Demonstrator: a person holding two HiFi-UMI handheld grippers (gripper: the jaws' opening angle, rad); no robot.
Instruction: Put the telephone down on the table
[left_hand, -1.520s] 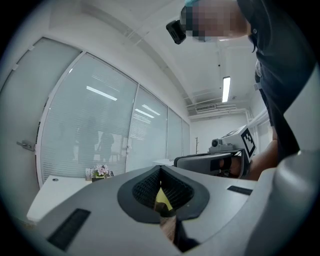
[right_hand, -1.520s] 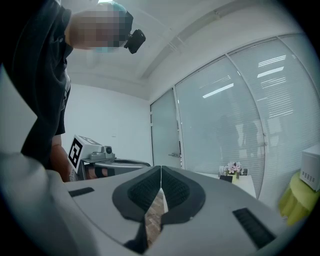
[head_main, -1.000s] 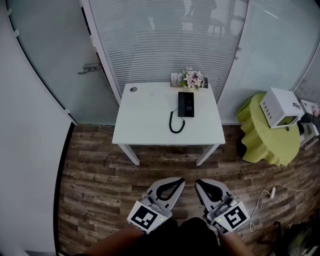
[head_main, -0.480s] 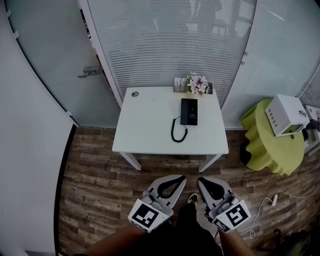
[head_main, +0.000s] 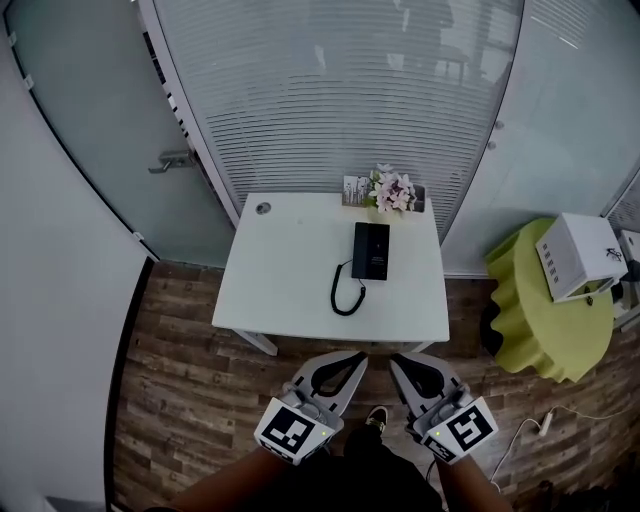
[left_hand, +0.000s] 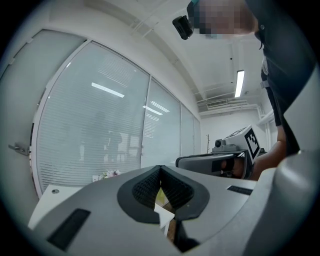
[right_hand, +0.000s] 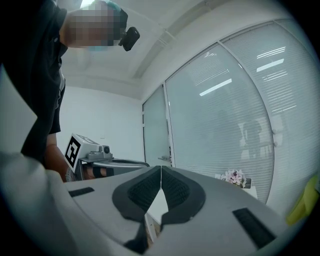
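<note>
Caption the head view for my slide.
Shut left gripper and shut right gripper short of white table bearing telephone and flowers.

the head view is bright and even, with no hard shadows. the white rectangular table (head_main: 280, 290) at centre frame is nearly blown out, and only a faint shadow lies on the brown wood-plank floor (head_main: 170, 370) under its near edge. the lines of the frosted striped glass wall (head_main: 340, 90) bow outward toward the frame edges. both gripper views are round fisheye pictures with black corners. a long ceiling strip lamp (left_hand: 239, 83) glows at the upper right of the left gripper view, and lamp streaks glare on the glass in both. the grey plastic left gripper (left_hand: 160, 169) and right gripper (right_hand: 160, 169) loom soft and unfocused along the bottom.
</note>
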